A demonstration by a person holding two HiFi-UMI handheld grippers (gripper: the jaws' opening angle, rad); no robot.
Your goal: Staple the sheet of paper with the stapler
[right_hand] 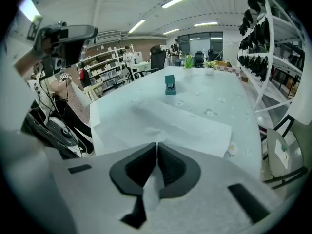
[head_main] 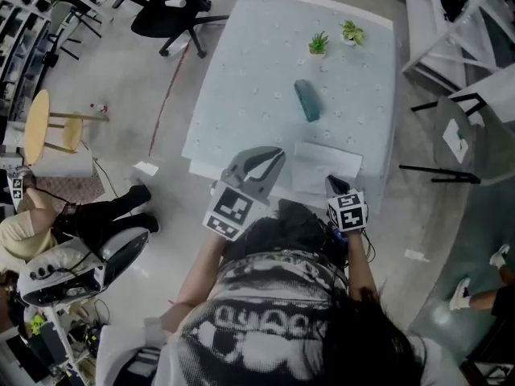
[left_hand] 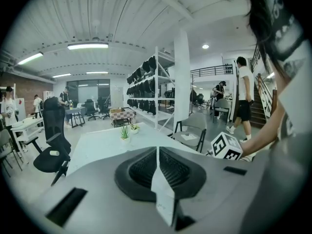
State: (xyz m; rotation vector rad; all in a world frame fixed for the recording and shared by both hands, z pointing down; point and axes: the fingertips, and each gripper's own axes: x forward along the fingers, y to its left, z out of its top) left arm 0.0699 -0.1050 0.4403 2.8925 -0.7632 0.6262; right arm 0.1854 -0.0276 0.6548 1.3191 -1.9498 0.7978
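step: early, nothing stapled yet; looks like securing the sheet before fetching the stapler
sheet of paper (head_main: 326,163): flat at the table's (head_main: 241,95) near edge, right of middle, near side about flush with that edge
stapler (head_main: 306,100): teal, lying around the table's middle, beyond the sheet and well apart from it, untouched
right gripper (head_main: 333,182): angled down at the sheet's near edge, jaws pressed together; the edge itself is hidden behind them, so a pinch on the paper isn't confirmed
left gripper (head_main: 276,154): in the air over the near edge, left of the sheet, jaws pressed together, nothing in them
plants (head_main: 319,43): two small pots by the far edge, out of the way
how to do it well: keep the right one pinning the sheet by its near edge; spread the left jaws before reaching, take the stapler by its body, slide its mouth over a sheet corner, then press the top down
risk: thin paper may slip or buckle if tugged; stapler can skid on the cloth
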